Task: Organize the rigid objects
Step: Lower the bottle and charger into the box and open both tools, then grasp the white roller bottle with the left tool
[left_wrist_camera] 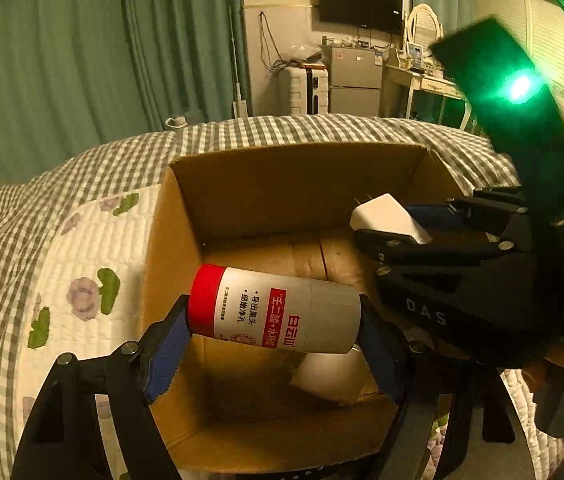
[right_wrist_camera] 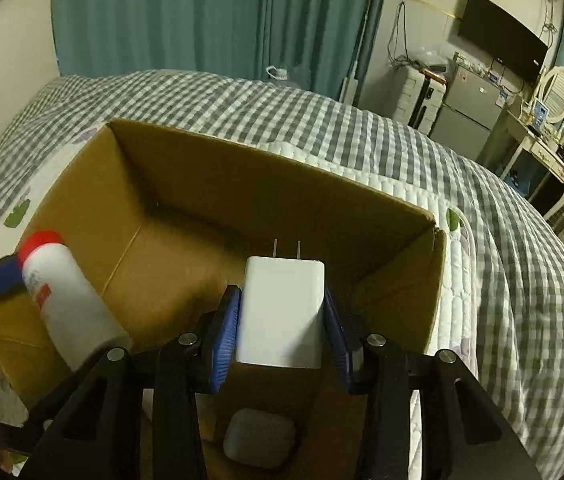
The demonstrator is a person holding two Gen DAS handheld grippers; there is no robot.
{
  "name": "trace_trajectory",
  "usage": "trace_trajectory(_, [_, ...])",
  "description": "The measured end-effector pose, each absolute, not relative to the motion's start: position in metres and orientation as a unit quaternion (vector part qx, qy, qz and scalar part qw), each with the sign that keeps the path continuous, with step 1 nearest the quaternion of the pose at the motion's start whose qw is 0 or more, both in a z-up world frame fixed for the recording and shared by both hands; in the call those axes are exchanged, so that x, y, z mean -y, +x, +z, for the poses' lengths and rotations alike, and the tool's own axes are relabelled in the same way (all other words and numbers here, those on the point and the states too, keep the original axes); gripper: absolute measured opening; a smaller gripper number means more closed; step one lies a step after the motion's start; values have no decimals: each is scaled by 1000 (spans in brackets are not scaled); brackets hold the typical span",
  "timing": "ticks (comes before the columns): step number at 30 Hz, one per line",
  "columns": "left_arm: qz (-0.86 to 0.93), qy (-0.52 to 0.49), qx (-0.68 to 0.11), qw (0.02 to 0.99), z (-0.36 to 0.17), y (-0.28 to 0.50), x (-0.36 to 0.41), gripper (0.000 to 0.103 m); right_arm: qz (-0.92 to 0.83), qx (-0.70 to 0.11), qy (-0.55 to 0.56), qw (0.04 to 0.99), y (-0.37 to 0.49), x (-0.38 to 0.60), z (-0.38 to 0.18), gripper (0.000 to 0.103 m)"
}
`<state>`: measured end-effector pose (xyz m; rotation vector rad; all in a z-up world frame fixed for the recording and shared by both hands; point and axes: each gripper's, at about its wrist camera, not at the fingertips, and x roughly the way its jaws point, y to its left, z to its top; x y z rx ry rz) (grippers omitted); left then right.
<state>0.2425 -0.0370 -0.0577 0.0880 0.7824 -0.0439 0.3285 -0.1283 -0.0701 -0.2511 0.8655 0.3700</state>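
An open cardboard box (left_wrist_camera: 250, 192) (right_wrist_camera: 210, 184) sits on the bed. My left gripper (left_wrist_camera: 274, 316) is shut on a white bottle with a red cap (left_wrist_camera: 278, 308), held sideways over the box; the bottle also shows at the left of the right wrist view (right_wrist_camera: 66, 300). My right gripper (right_wrist_camera: 280, 316) is shut on a white charger plug (right_wrist_camera: 282, 312), prongs pointing forward, above the box; it shows in the left wrist view (left_wrist_camera: 386, 220) too. A small white case (right_wrist_camera: 260, 432) lies on the box floor, below my right gripper. A white object (left_wrist_camera: 330, 376) lies in the box under the bottle.
The bed has a grey-and-white checked cover (right_wrist_camera: 362, 128) and a quilted floral sheet (left_wrist_camera: 82, 280). Green curtains (left_wrist_camera: 82, 60) hang behind. A suitcase (left_wrist_camera: 308, 90), a small fridge (left_wrist_camera: 354, 80), a wall television (left_wrist_camera: 360, 4) and a dressing table (right_wrist_camera: 546, 144) stand beyond the bed.
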Motion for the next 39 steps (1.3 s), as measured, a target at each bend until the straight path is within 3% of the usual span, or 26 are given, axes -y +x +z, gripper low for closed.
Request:
trace_trajectory(4, [-27,45,-379,924,-55,247,42,79,190,-407,-92,888,325,137,-57,44])
trace_trajectory(6, [-29,40,-374,926,-50,250,44,79,186,-394,-81,897,320,144,-46,51])
trace_trajectory(13, [-36,45,-369,928,-43,273,49,79,170,-372,-72,910,312,168,-16,51])
trace_trajectory(20, [-29,42,-381,923,-55,289,47,81,156,-370,-71,913,307,187,-21,51])
trace_trajectory(24, [-34,41,-372,927,-51,281,48,101,153,-376,-70,911,307,192,-28,51])
trace_trajectory(26, [-37,45,-364,930,-42,271,49,101,151,-378,-73,911,305,193,-29,52])
trace_trajectory(31, [-35,48,-341,938,-7,241,46,102,132,-373,-72,916,284,201,-11,65])
trace_trajectory(35, [-40,53,-306,950,36,201,43,103,118,-362,-73,922,252,208,23,86])
trace_trajectory(39, [-45,62,-282,956,72,160,39,103,108,-351,-93,926,210,208,56,92])
